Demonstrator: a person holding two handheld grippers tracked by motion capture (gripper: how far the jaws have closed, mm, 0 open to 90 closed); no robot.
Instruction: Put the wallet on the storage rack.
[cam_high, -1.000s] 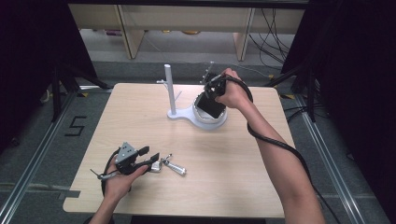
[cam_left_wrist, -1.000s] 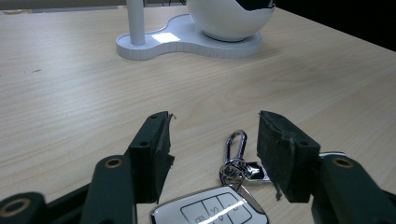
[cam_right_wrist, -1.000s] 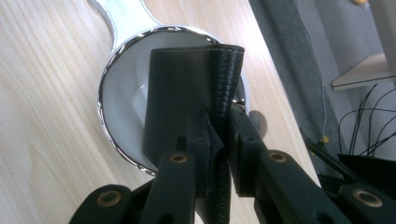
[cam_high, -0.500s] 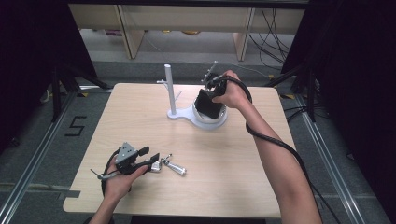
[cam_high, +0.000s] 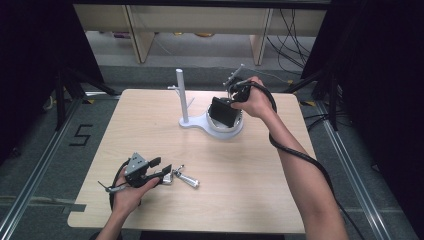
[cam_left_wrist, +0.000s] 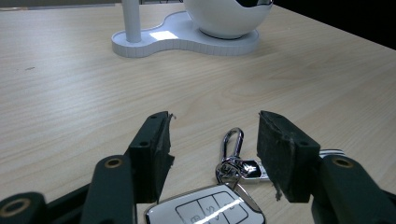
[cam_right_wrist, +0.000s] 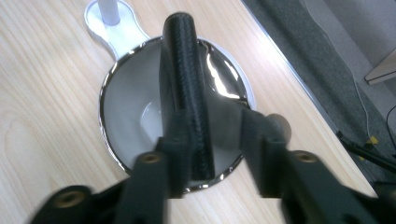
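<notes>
A black leather case (cam_right_wrist: 187, 79) stands on edge in the white bowl (cam_right_wrist: 126, 102), leaning on its rim; it shows dark in the bowl (cam_high: 222, 114). My right gripper (cam_right_wrist: 215, 123) reaches down over it (cam_high: 231, 102). Its jaws have just been closing, with the case between them. The left jaw lies against the case, the right jaw stands apart, so it is open. My left gripper (cam_left_wrist: 212, 140) rests low on the table, open, near the front left (cam_high: 162, 172). A white key fob (cam_left_wrist: 205, 212) with a silver clip (cam_left_wrist: 232, 140) lies between its jaws.
The bowl sits on a white stand (cam_high: 192, 122) with an upright post (cam_high: 181, 95) at the back middle of the wooden table (cam_high: 260, 165). The key fob (cam_high: 186, 179) lies to the right of the left hand. Dark frames and cables flank the table.
The right hand has shifted slightly over the bowl, and the black case has moved a little with it. The left hand and the keys have stayed where they were.
</notes>
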